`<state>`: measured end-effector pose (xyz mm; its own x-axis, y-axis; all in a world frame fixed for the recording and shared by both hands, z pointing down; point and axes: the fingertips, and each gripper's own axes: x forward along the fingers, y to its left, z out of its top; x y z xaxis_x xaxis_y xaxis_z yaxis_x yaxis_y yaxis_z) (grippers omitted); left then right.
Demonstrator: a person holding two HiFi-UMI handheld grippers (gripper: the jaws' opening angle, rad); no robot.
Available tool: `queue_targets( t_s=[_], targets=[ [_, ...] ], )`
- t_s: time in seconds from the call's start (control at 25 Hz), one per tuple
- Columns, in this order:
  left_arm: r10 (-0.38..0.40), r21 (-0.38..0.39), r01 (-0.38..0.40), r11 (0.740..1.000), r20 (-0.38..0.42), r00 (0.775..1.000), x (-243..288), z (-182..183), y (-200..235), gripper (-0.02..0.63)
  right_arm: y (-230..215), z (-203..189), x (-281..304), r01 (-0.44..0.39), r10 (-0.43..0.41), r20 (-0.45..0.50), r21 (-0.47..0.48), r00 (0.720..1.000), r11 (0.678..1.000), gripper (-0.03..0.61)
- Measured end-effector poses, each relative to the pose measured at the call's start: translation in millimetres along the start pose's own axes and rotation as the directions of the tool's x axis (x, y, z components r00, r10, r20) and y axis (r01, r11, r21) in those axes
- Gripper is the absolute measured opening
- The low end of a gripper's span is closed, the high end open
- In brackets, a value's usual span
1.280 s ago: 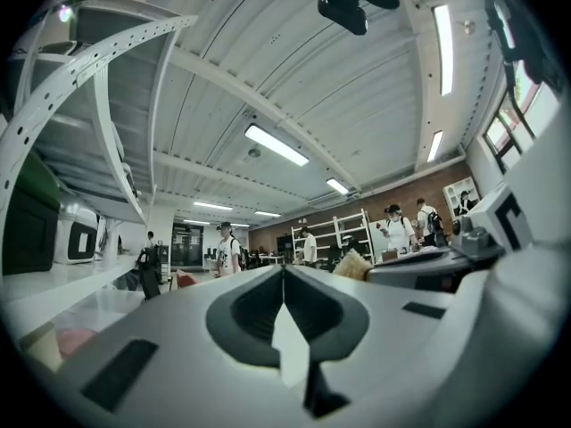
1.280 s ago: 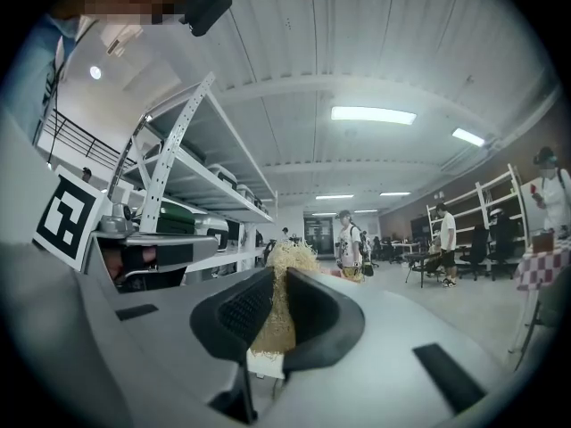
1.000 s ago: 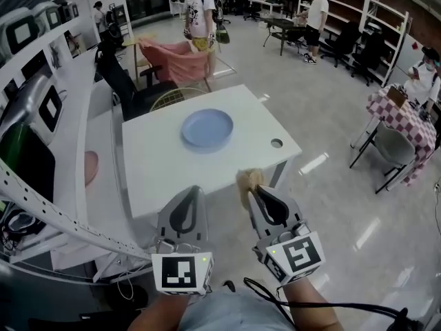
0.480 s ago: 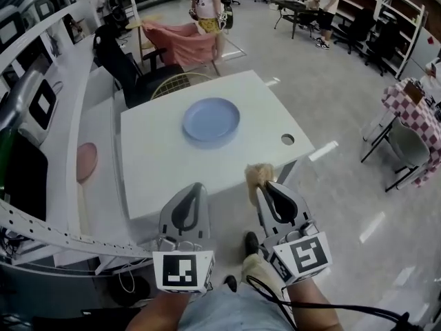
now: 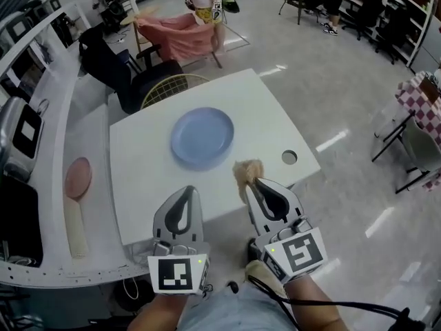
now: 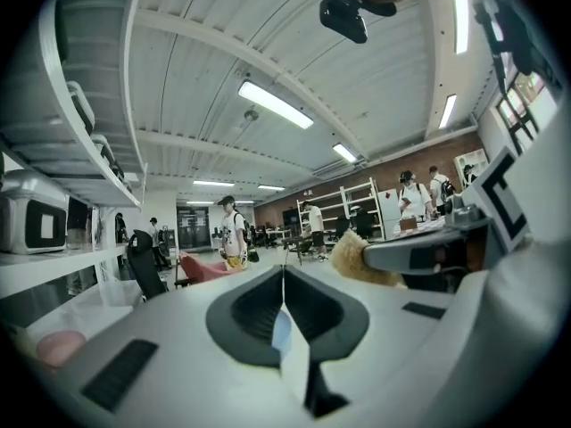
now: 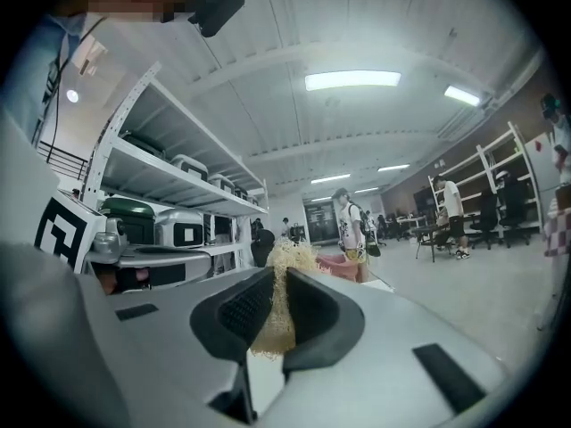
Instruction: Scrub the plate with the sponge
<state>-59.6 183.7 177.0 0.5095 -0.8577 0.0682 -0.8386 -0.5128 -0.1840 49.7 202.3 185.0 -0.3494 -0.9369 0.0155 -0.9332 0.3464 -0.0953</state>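
Observation:
A light blue plate [image 5: 202, 138] lies in the middle of the white table [image 5: 145, 185]. My right gripper [image 5: 252, 182] is shut on a tan fibrous sponge [image 5: 245, 171], held over the table's near edge, below and to the right of the plate. In the right gripper view the sponge [image 7: 282, 303] sticks out between the pressed jaws. My left gripper [image 5: 186, 192] hovers at the table's near edge, jaws closed with nothing between them. From the left gripper view, the sponge [image 6: 355, 259] shows to the right and a sliver of the plate [image 6: 280, 330] between the jaws.
A round hole [image 5: 289, 157] sits in the table's right side. A side counter with a pink dish [image 5: 78, 177] runs along the left. A black chair [image 5: 114, 67] and a wire chair [image 5: 169, 88] stand behind the table. People stand farther back on the open floor.
The view has tilted down and closer to the table. Both grippers have come forward to the table's near edge, the sponge now nearer the plate.

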Motion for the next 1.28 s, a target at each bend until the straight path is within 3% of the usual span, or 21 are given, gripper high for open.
queue_targets(
  t_s=[0.48,0.92,1.28],
  targets=[
    [0.15,-0.005,-0.15,0.989,-0.023,0.988,64.7,22.0,20.3,0.015,-58.3,25.7,70.7,-0.113,0.113,-0.028,0.007,0.993,0.994,0.048],
    [0.285,-0.004,-0.285,0.958,0.029,0.958,74.1,39.6,69.8,0.015,-41.9,54.8,123.6,-0.251,0.255,0.06,-0.067,0.965,0.966,0.048],
    [0.303,-0.036,-0.304,0.952,-0.024,0.953,109.8,6.5,123.0,0.015,-33.9,30.9,188.8,-0.273,0.274,0.005,-0.06,0.962,0.96,0.048]
  ],
)
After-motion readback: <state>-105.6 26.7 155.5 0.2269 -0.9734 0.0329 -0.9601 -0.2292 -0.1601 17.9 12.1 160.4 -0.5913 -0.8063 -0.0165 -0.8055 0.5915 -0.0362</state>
